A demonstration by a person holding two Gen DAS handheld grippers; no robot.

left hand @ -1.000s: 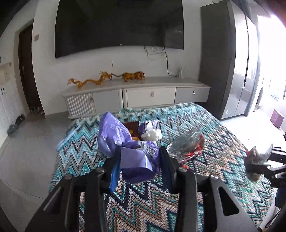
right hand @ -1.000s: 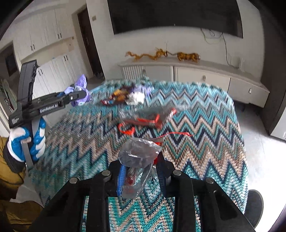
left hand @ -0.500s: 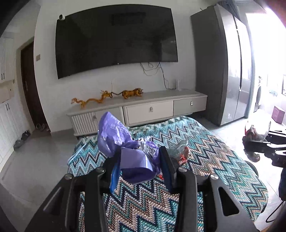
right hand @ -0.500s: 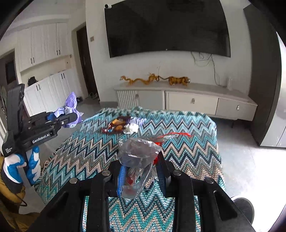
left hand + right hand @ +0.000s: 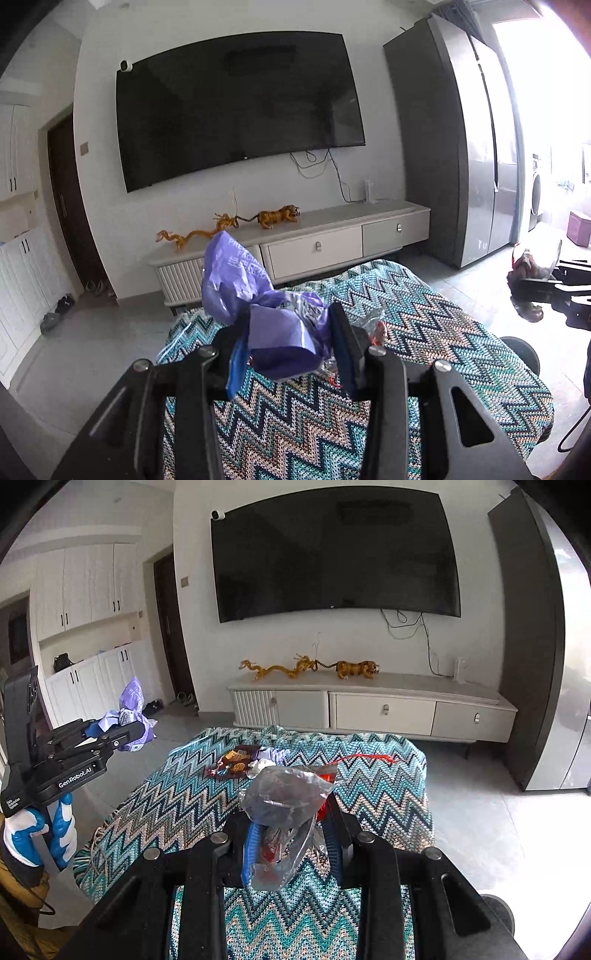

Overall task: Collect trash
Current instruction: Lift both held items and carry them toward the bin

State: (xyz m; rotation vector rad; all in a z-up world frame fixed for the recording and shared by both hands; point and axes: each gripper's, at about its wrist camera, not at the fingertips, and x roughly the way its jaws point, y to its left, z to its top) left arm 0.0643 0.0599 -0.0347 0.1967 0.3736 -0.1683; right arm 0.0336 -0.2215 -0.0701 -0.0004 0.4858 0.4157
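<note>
My left gripper (image 5: 288, 347) is shut on a crumpled purple plastic bag (image 5: 258, 295) and holds it high above the near edge of the zigzag-cloth table (image 5: 461, 332). It also shows in the right wrist view (image 5: 122, 734), with the purple bag (image 5: 133, 698). My right gripper (image 5: 291, 838) is shut on a clear plastic wrapper (image 5: 284, 794) with red bits inside, also raised above the table (image 5: 166, 801). It shows at the right edge of the left wrist view (image 5: 532, 284). More wrappers (image 5: 243, 764) and a clear bag with red strings (image 5: 354, 760) lie on the table's far half.
A white TV cabinet (image 5: 369, 705) with golden dragon and tiger figures (image 5: 310, 666) stands against the far wall under a large TV (image 5: 332, 554). A dark fridge (image 5: 461, 147) stands at the right. White cupboards (image 5: 81, 627) and a doorway are at the left.
Both grippers have risen and pulled back from the table with their trash still held. The table looks smaller and lower in both views.
</note>
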